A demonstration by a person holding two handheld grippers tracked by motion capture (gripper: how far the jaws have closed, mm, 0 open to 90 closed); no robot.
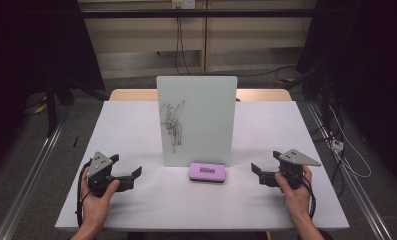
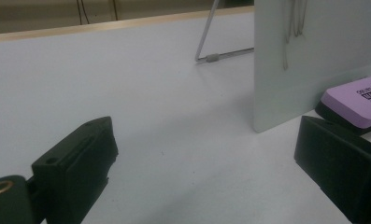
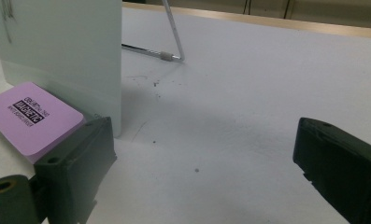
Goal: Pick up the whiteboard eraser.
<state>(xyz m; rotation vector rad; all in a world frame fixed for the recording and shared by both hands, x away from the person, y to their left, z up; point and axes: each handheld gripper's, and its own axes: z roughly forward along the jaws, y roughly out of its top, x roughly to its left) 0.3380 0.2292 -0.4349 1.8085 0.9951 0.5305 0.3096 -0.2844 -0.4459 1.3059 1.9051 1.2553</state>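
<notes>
High view: white desk (image 1: 136,125) in a dim room, whiteboard (image 1: 198,120) upright, purple eraser (image 1: 207,172) before it, each hand-held gripper, left (image 1: 128,172) and right (image 1: 260,167), spread apart, empty.

A white table (image 1: 136,130) stands on grey floor (image 1: 31,145); beige wall (image 1: 136,40) behind with dangling cables (image 1: 180,45); dark sides.

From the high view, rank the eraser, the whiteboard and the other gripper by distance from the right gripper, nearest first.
1. Eraser: lying flat on the table, just left of the right gripper.
2. Whiteboard: standing upright behind the eraser, at the table's middle.
3. Left gripper: on the far left side, beyond the eraser.
</notes>
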